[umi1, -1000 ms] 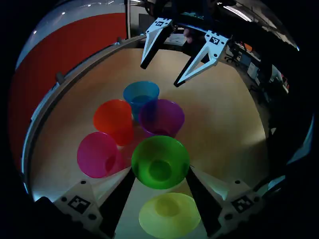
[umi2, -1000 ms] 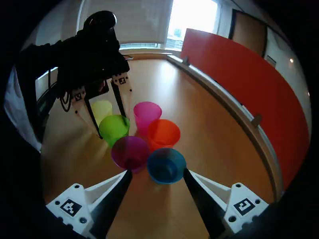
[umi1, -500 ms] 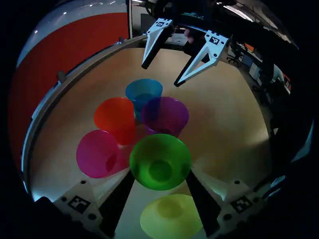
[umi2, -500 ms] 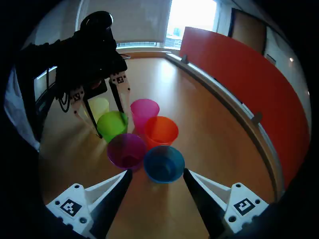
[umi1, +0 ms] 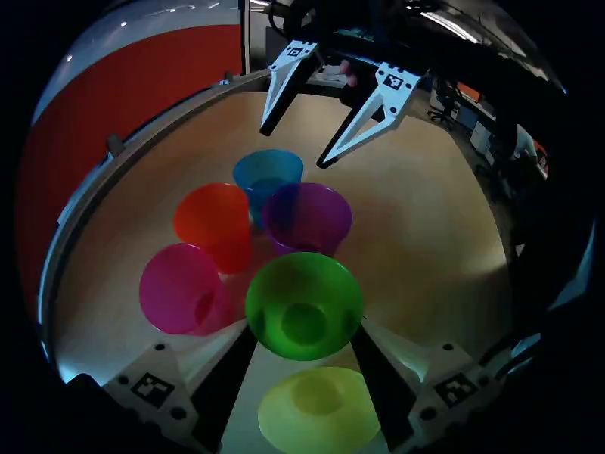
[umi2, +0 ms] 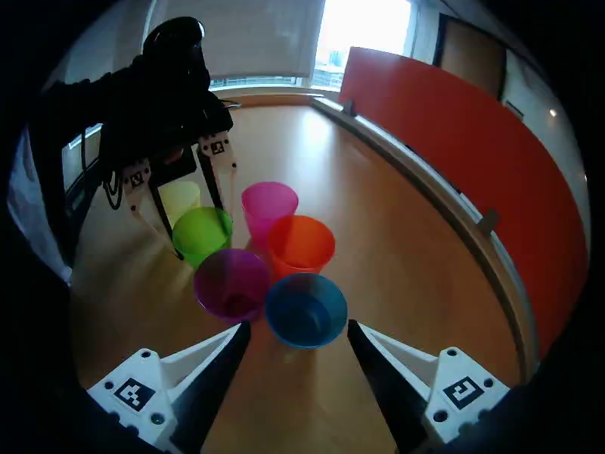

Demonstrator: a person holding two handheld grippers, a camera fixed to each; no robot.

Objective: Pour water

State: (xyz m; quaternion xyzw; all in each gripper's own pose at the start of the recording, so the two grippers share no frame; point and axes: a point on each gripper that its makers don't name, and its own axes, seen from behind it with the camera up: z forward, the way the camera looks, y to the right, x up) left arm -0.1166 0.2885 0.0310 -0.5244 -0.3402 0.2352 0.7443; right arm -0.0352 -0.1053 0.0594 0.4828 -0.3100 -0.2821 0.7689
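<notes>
Left gripper view: left gripper [umi1: 302,331] at bottom of frame, fingers spread wide; green cup [umi1: 304,306] sits upright between the fingertips, rim close to both; contact w/ either finger cannot be told. Yellow cup [umi1: 318,408] stands nearer the camera, between the finger bases. Beyond the green cup: pink cup [umi1: 178,299] to the left, orange cup [umi1: 212,223] behind it, purple cup [umi1: 306,216] at centre, blue cup [umi1: 266,170] farthest. All six upright, packed in one cluster on a light wooden table [umi1: 423,227]; neighbours touch or nearly touch. Right gripper [umi1: 293,150] enters from the far side, fingers apart, tips just above and beyond the blue cup; a hand grips it from behind, mostly in shadow. Red partition [umi1: 113,83] runs along the table's left edge.

Right gripper view: right gripper [umi2: 296,324] fingers spread; blue cup [umi2: 306,310] between the tips, not clamped. Purple cup [umi2: 231,286] just left of it; orange cup [umi2: 300,244] and pink cup [umi2: 268,206] behind. Left gripper [umi2: 201,233] opposite, fingers straddling the green cup [umi2: 200,233]; yellow cup [umi2: 180,200] behind that. Water level in any cup: cannot tell.
</notes>
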